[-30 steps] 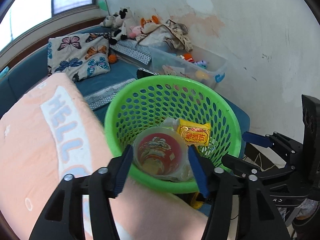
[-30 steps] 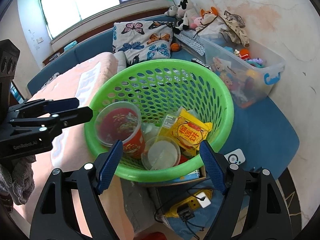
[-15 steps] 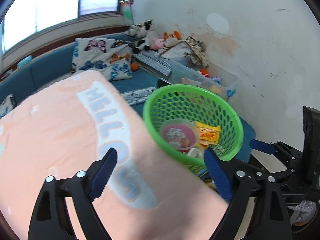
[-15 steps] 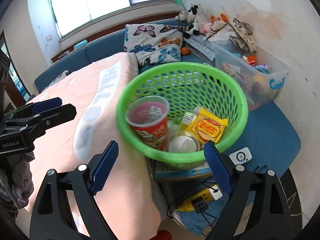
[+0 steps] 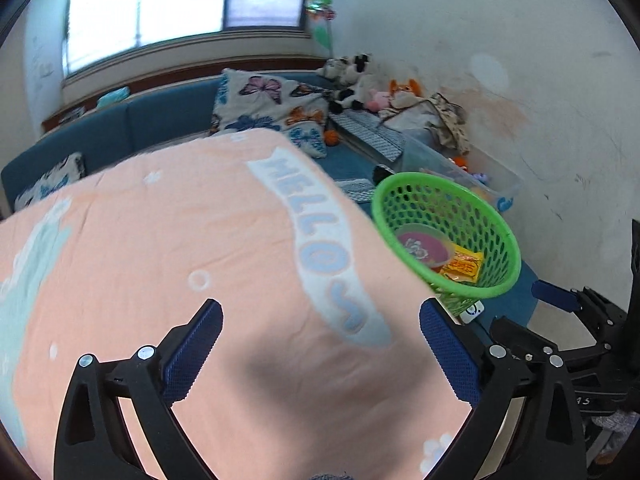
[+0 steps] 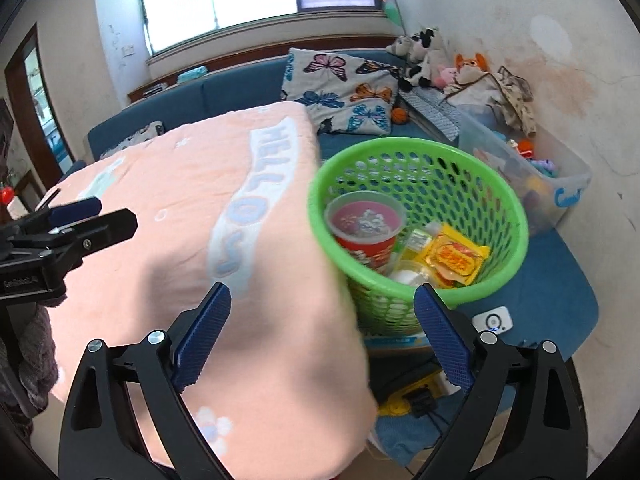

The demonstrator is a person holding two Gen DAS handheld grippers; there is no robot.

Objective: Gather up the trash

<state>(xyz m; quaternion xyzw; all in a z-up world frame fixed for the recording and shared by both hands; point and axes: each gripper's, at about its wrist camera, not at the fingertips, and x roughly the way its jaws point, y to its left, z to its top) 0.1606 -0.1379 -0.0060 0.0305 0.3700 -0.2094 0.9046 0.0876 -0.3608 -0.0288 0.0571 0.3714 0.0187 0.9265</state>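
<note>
The trash lay gathered in the green basket (image 6: 420, 216), which sat at centre right of the right wrist view and at right of centre in the left wrist view (image 5: 444, 236). Inside it stood a red cup (image 6: 366, 228), upright at the left of the basket, with a yellow packet (image 6: 454, 258) lying flat to its right, long axis running toward the lower right rim, and a pale round lid (image 6: 408, 278) low between them. From the right gripper (image 6: 322, 338) the basket lay ahead and to the upper right, its near rim just above the right fingertip; from the left gripper (image 5: 320, 346) it lay well apart, toward the right edge of the frame. The right hand therefore seemed the nearer. Both grippers stood spread wide, their jaws having just been opening, with nothing between the pads but the pink blanket (image 5: 180, 260) below. No loose trash could be seen on the blanket, so collection appeared largely complete. Behind the basket, at upper right, a clear bin (image 6: 560, 188) held toys; a butterfly pillow (image 6: 344, 92) lay on the blue couch (image 6: 224, 100) beyond.
</note>
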